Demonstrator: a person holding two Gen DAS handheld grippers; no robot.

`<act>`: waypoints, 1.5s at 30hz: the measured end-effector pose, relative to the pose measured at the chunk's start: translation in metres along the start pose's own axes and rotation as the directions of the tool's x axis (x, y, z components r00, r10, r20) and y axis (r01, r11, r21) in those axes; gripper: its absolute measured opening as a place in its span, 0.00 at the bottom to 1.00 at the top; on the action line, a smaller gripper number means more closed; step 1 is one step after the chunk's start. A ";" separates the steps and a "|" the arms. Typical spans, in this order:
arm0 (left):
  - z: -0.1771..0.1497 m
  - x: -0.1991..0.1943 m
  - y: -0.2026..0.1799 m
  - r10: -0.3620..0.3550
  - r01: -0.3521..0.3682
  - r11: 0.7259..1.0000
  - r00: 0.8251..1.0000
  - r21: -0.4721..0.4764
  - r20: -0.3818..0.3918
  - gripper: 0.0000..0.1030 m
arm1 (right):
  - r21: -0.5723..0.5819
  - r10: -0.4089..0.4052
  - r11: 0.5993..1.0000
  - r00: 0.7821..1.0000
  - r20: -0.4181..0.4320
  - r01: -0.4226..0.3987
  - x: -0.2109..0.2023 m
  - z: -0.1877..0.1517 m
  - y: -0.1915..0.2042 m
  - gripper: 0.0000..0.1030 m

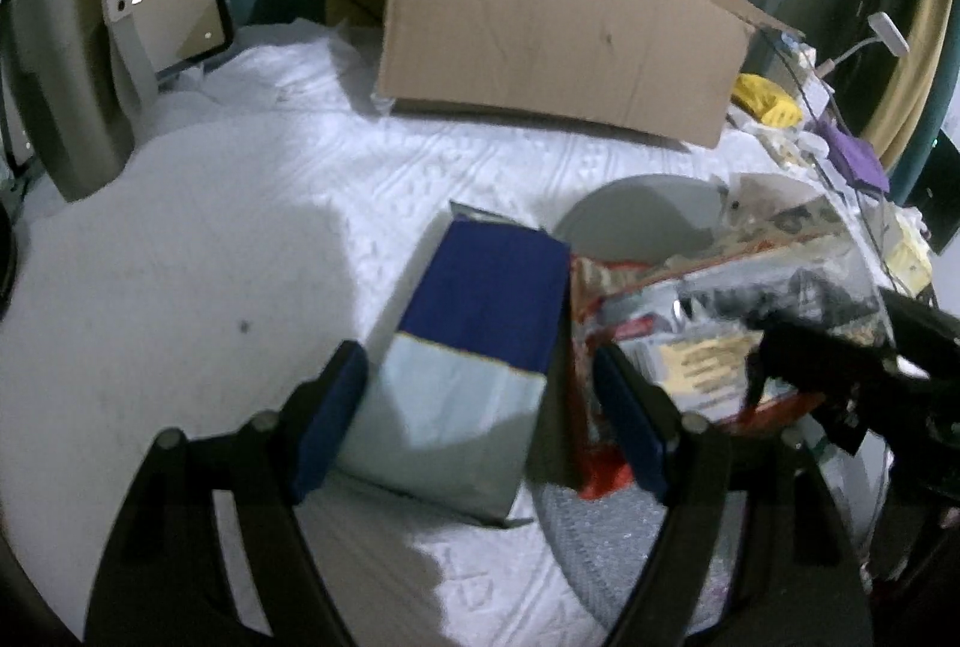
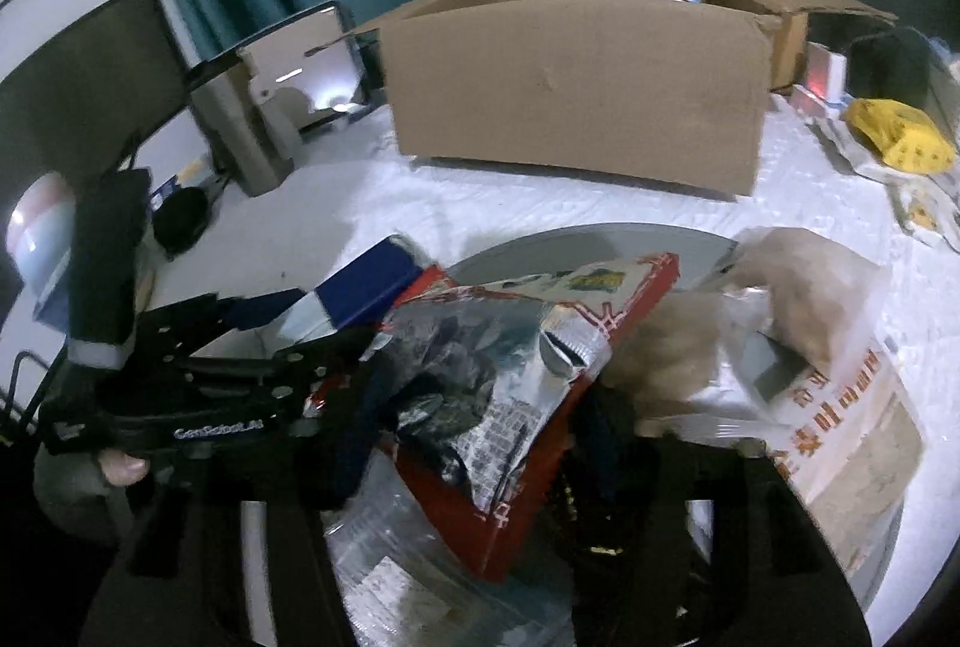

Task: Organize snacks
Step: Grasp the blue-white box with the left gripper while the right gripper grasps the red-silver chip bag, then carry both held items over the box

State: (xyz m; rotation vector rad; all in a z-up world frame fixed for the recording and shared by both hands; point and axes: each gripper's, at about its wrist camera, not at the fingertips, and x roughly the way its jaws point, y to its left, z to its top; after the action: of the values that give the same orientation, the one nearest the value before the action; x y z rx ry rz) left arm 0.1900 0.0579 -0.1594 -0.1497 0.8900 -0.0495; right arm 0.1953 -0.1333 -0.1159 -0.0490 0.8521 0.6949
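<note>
Little looks done yet: the snacks lie on the counter, well short of the cardboard box behind. The left hand-held gripper is spread wide around the blue-and-grey packet, not pinching it. The right hand-held gripper straddles the red-and-silver bag on the grey plate; whether it is clenched, I cannot tell.

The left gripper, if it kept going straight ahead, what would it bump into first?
Most likely the blue-and-grey snack packet. The left gripper is open with that packet lying right between its fingers on the white cloth. Past it stands the cardboard box, though depth is hard to judge.
</note>
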 end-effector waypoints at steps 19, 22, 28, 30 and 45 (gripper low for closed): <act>0.005 -0.012 -0.011 0.012 -0.013 0.999 1.000 0.046 0.022 0.50 | -0.030 -0.001 1.000 0.990 0.139 0.006 -0.047 0.026 -0.023 0.27; 0.009 -0.017 -0.013 0.009 -0.011 0.998 0.999 0.054 0.037 0.50 | -0.029 -0.001 1.000 0.988 0.155 0.006 -0.052 0.031 -0.027 0.27; 0.018 -0.027 -0.016 -0.001 -0.003 0.998 0.998 0.061 0.066 0.50 | -0.030 -0.001 1.000 0.983 0.183 0.006 -0.060 0.041 -0.033 0.27; 0.023 -0.031 -0.017 -0.005 -0.001 0.998 0.997 0.068 0.077 0.50 | -0.032 -0.003 0.999 0.980 0.197 0.010 -0.063 0.045 -0.035 0.27; 0.064 -0.060 -0.033 -0.008 -0.013 0.993 0.985 0.116 0.173 0.50 | -0.047 -0.011 0.999 0.964 0.266 0.024 -0.078 0.077 -0.046 0.27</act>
State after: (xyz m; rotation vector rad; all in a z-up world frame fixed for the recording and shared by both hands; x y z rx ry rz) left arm 0.2027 0.0391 -0.0687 -0.0432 0.7111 -0.0845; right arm 0.2382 -0.1878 -0.0200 -0.0072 0.5756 0.6885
